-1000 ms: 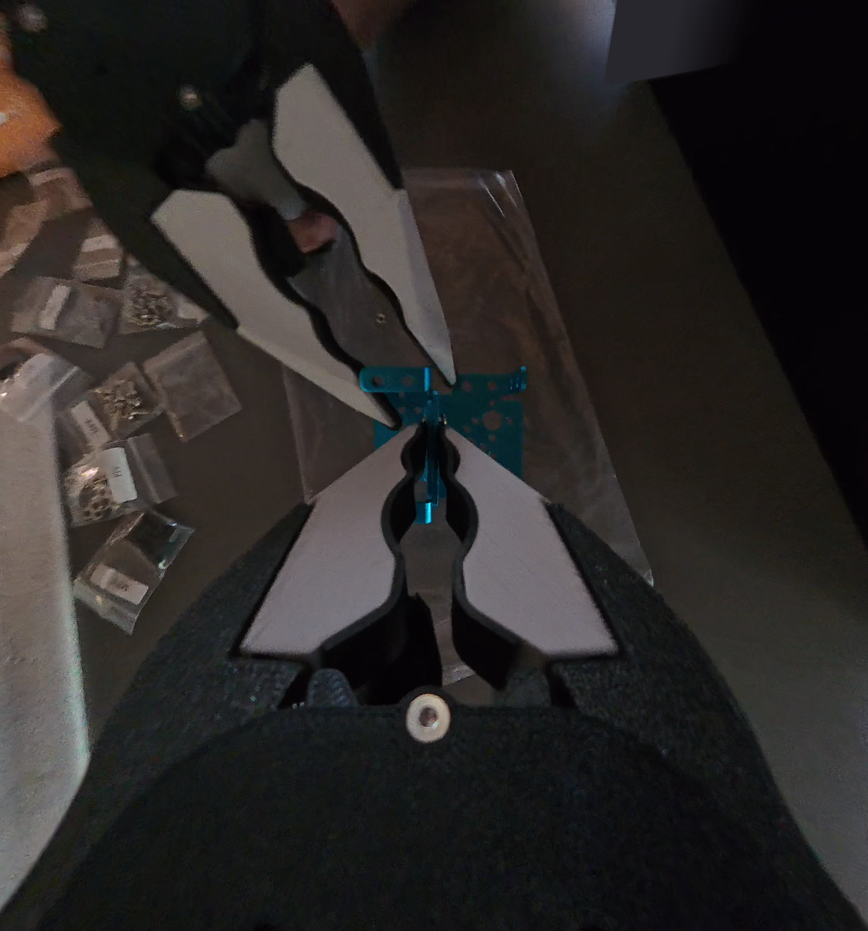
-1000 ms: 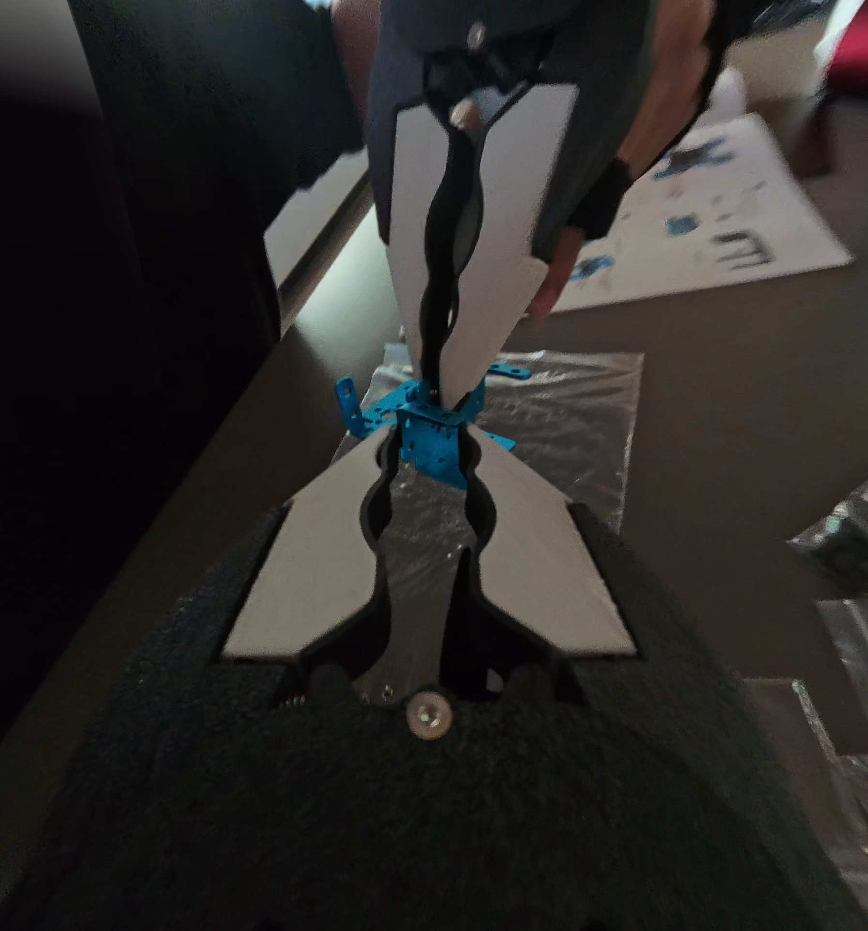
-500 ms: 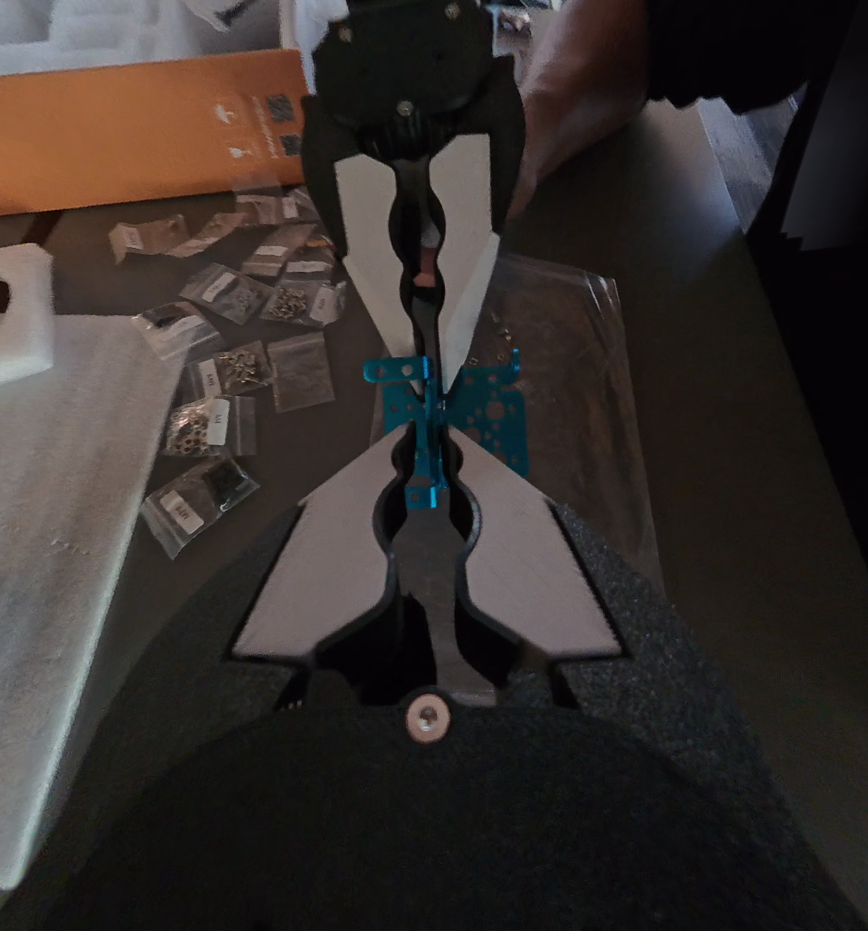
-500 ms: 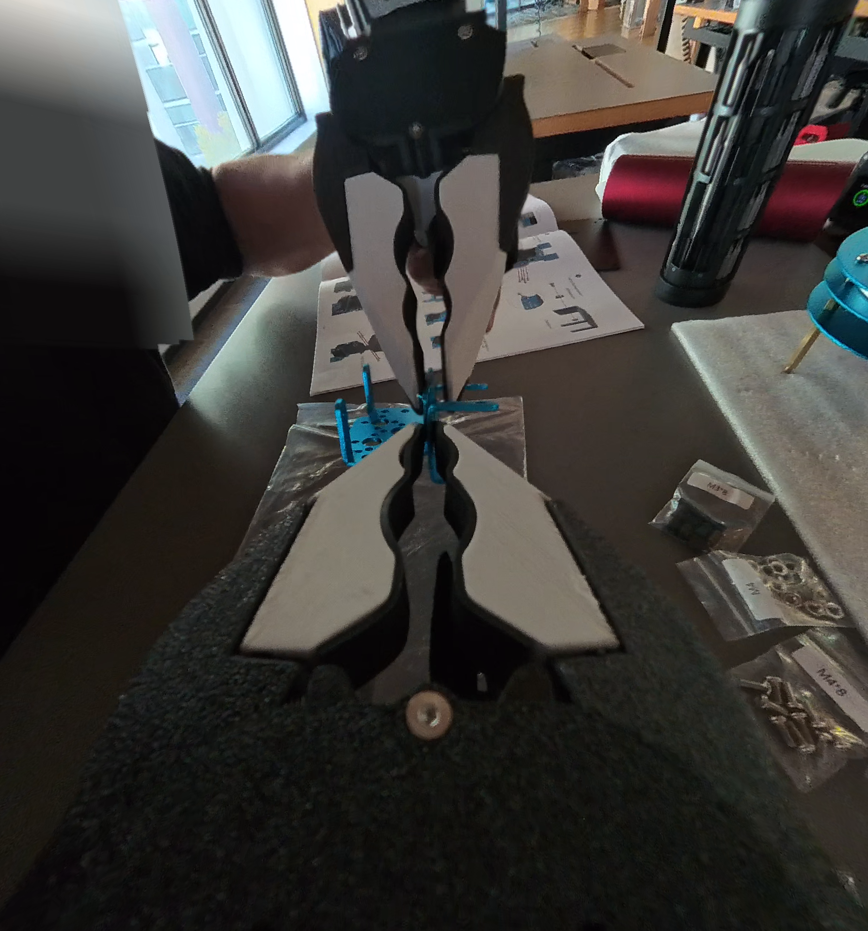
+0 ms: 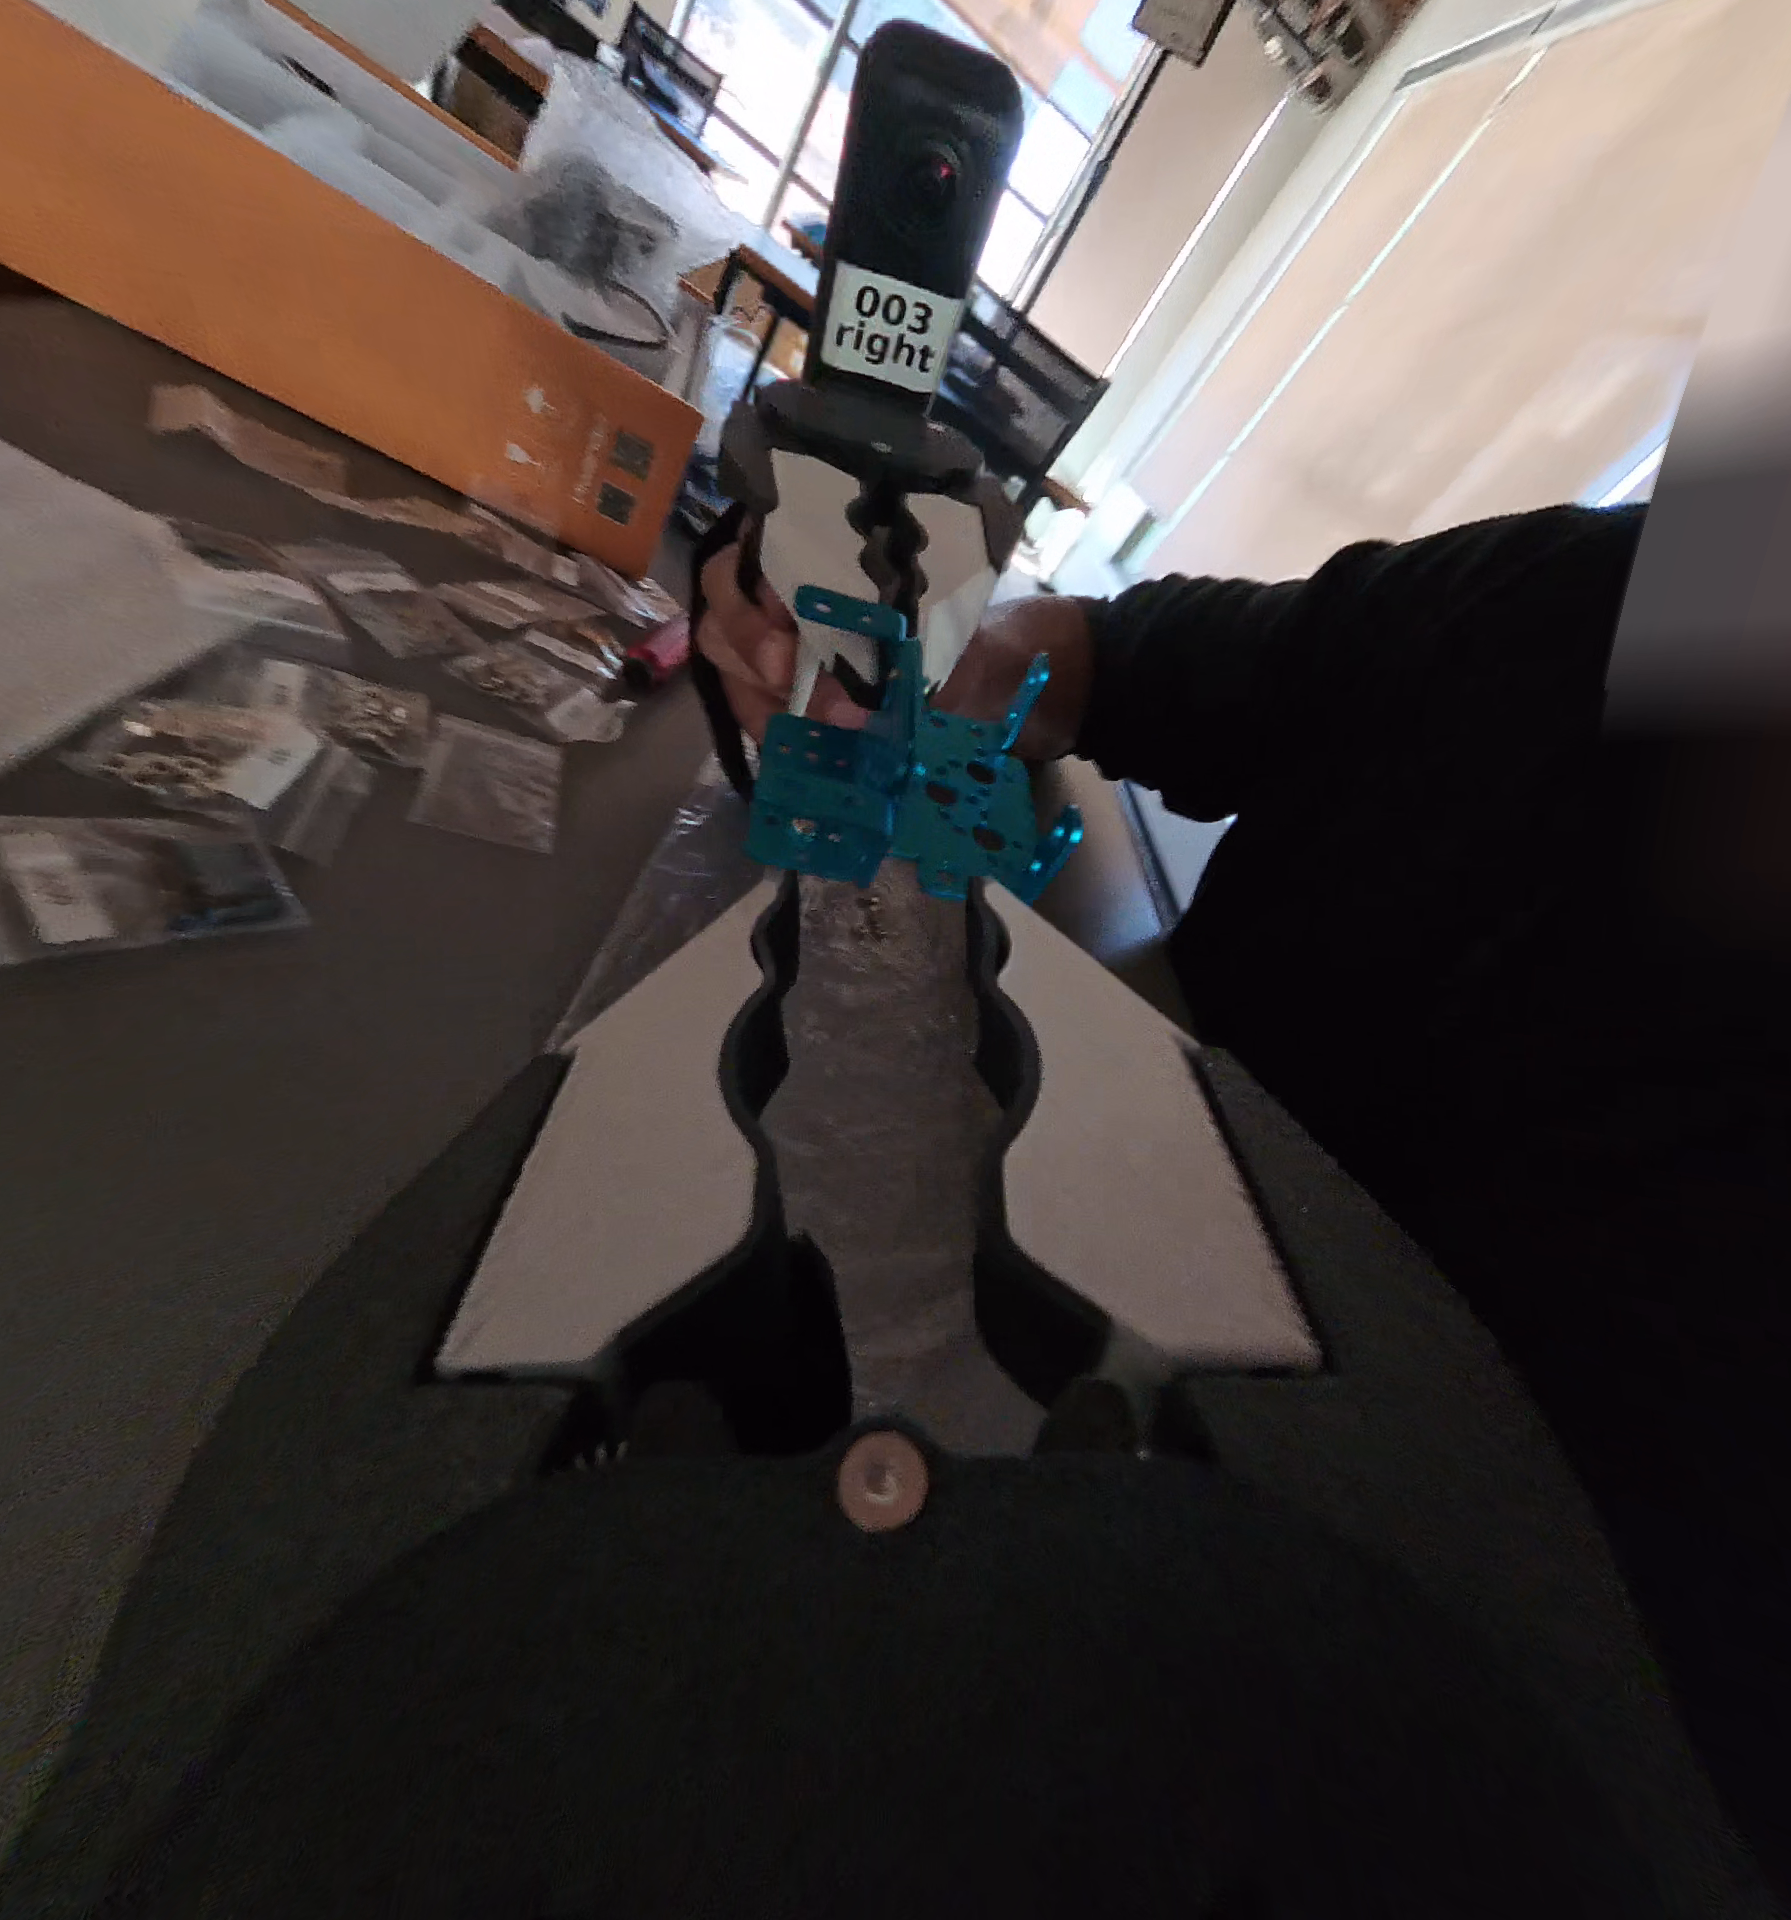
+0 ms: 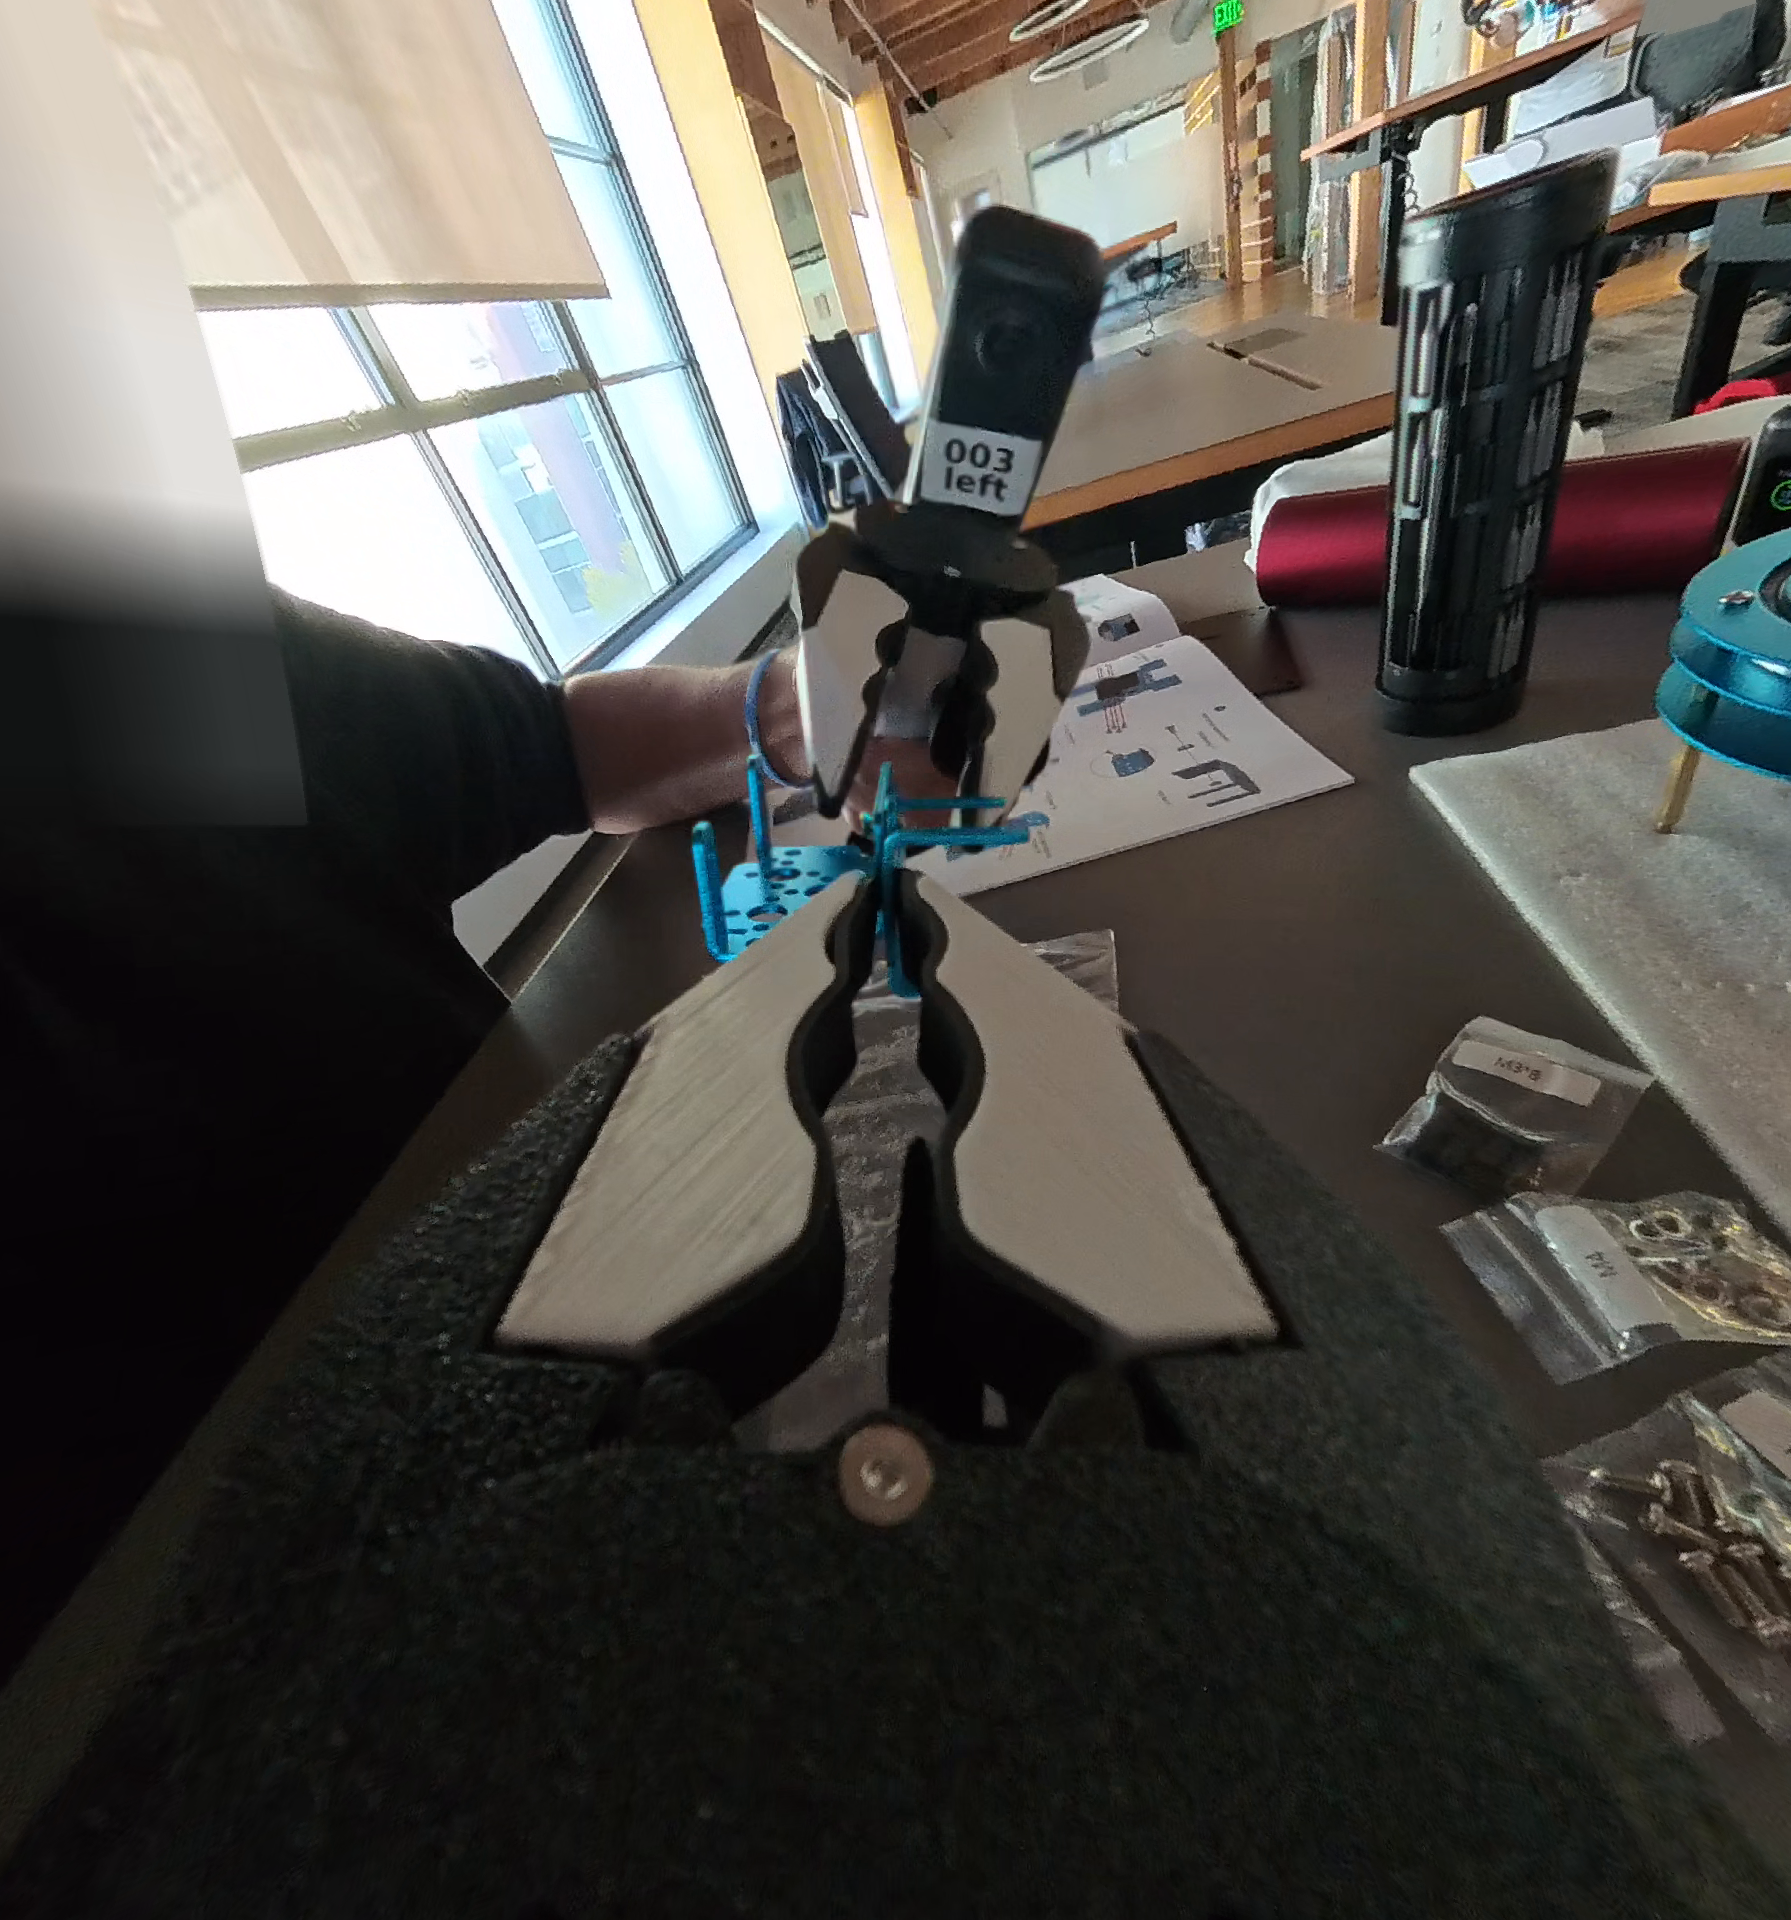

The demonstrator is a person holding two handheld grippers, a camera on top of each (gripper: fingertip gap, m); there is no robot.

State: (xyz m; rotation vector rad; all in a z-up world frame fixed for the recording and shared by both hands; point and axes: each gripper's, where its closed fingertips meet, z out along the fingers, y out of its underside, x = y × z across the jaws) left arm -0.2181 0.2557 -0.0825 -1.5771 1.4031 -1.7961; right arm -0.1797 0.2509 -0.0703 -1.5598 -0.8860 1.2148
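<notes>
A blue perforated metal bracket assembly [image 5: 901, 800] hangs above the dark table between my two grippers. My right gripper [image 6: 889, 883] is shut on a thin upright flange of the blue assembly [image 6: 766, 894]. In the left wrist view the right gripper [image 5: 870, 675] comes in from the far side, held by a hand. My left gripper [image 5: 878, 888] has its jaws apart, with the assembly just in front of its tips. In the right wrist view the left gripper [image 6: 906, 805] stands behind the assembly, its tips either side of the blue bars. I cannot tell if they touch.
An orange box [image 5: 299, 281], a white foam slab [image 5: 39, 592] and small bags of screws [image 5: 247, 748] lie to the left. More screw bags [image 6: 1701, 1278], an open manual [image 6: 1161, 748], a black mesh cylinder [image 6: 1483, 468] and a clear plastic bag [image 6: 1073, 961] are on the table. Some 5 cm of space lies between my two pairs of fingers.
Both grippers have tilted up and lifted the blue assembly off the clear plastic bag. The left jaws, shut on a thin blue piece before, now stand apart.
</notes>
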